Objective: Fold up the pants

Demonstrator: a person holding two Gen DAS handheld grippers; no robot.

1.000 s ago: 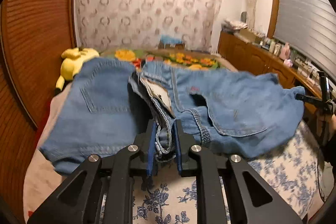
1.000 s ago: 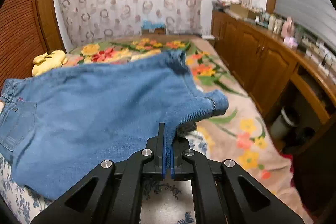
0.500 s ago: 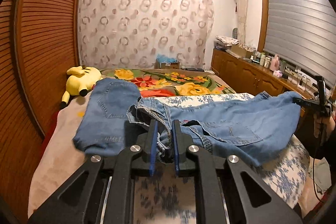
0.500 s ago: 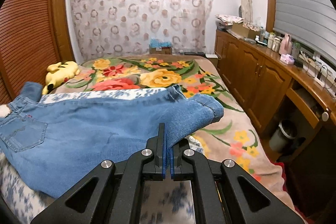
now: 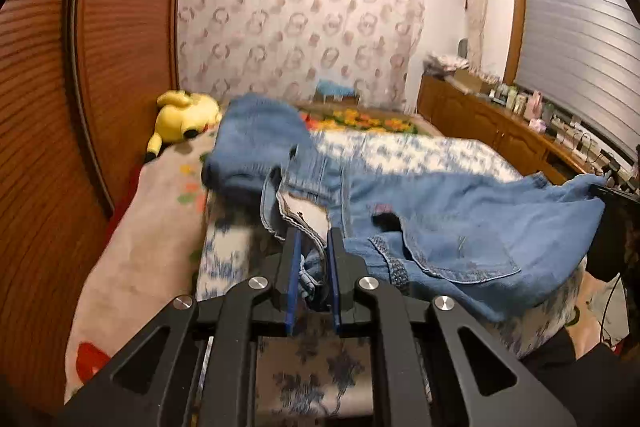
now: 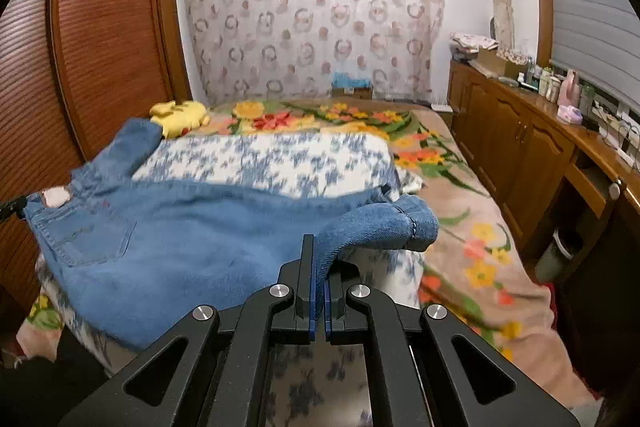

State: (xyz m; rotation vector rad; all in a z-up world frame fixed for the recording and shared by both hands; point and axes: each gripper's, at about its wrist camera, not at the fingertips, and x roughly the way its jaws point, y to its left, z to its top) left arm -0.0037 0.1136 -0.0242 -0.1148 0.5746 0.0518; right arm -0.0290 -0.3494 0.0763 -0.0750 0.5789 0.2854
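Note:
Blue denim pants (image 5: 460,227) hang stretched between my two grippers above the near part of a blue-flowered white sheet (image 5: 400,151). My left gripper (image 5: 314,259) is shut on the bunched waistband by the open fly. A loose part of the pants (image 5: 256,139) trails away to the far left. My right gripper (image 6: 320,267) is shut on the hem end of a leg (image 6: 384,223). In the right wrist view the pants (image 6: 180,239) spread leftward, back pocket showing. The right gripper shows at the right edge of the left wrist view (image 5: 612,199).
A yellow plush toy (image 5: 184,115) lies at the bed's far left by the wooden slatted wall (image 5: 80,107). A floral blanket (image 6: 460,247) covers the bed. Wooden cabinets with bottles (image 6: 540,131) line the right side. A curtain (image 6: 312,19) hangs behind.
Both grippers have pulled the pants toward me and lower. The pants have slid off the far sheet, which now shows bare, and one part has swung out to the far left.

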